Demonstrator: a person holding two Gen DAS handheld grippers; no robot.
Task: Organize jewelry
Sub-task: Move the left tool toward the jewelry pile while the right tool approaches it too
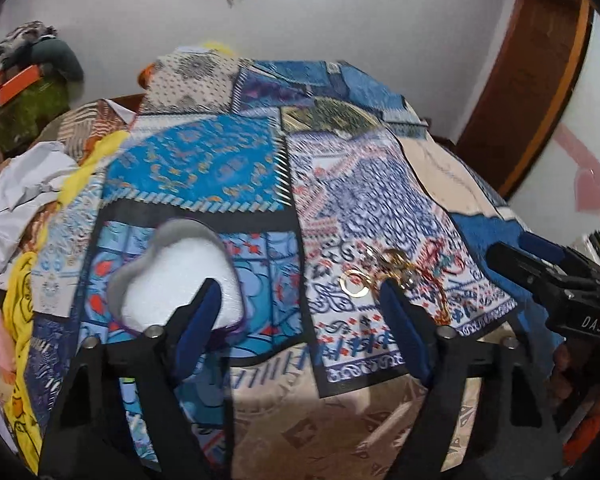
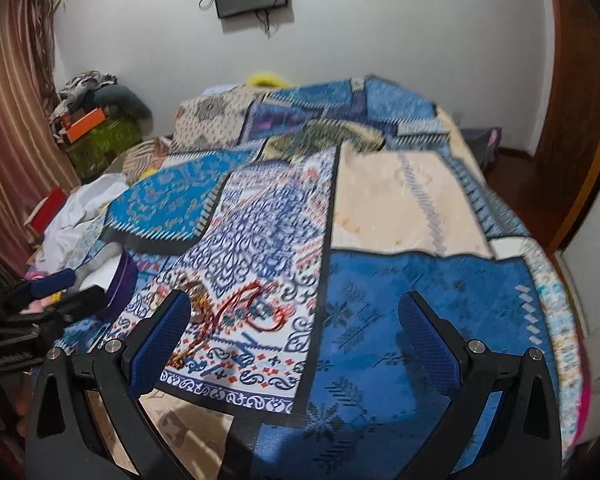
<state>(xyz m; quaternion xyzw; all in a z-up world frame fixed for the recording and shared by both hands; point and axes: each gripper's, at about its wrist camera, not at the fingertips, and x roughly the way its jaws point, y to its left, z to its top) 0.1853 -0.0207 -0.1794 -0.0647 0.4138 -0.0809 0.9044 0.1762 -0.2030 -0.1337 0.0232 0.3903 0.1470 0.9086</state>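
A heart-shaped box (image 1: 172, 276) with a white inside and purple wall lies open on the patterned bedspread; it also shows in the right wrist view (image 2: 118, 276). Gold rings and a chain (image 1: 384, 268) and a red cord bracelet (image 1: 440, 264) lie on the white-and-blue patch to its right. In the right wrist view the jewelry (image 2: 236, 304) sits just beyond the left finger. My left gripper (image 1: 300, 300) is open and empty, between the box and the jewelry. My right gripper (image 2: 294, 312) is open and empty; it also shows in the left wrist view (image 1: 540, 264).
The bed is covered by a patchwork blanket (image 2: 420, 300). Crumpled white and yellow cloth (image 1: 28, 184) lies along the bed's left side. A clothes pile on a green box (image 2: 100, 128) stands by the wall. A wooden door (image 2: 572, 120) is at right.
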